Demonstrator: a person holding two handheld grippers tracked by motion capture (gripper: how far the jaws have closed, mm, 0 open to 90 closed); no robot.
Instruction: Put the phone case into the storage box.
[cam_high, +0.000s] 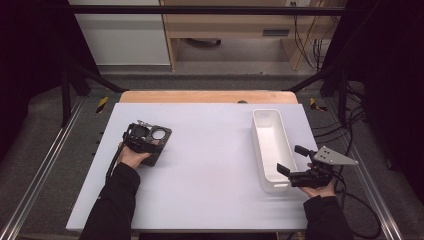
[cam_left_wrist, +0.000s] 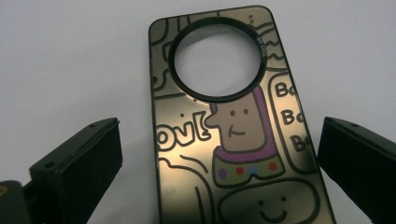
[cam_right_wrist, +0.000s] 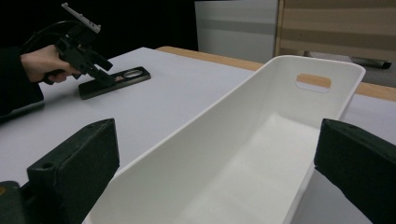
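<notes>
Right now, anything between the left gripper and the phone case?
Nothing visible. The left gripper hangs over the phone case, jaws open on either side of it, only bare table around. The white bin sits far off by the right gripper.

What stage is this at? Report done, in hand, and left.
Done: nothing yet; the long white plastic bin is empty. In hand: the left gripper is open, its jaws on either side of the flat dark cartoon-printed phone case on the table. Left: closing on it and probably carrying it to the bin, where the open right gripper waits.
</notes>
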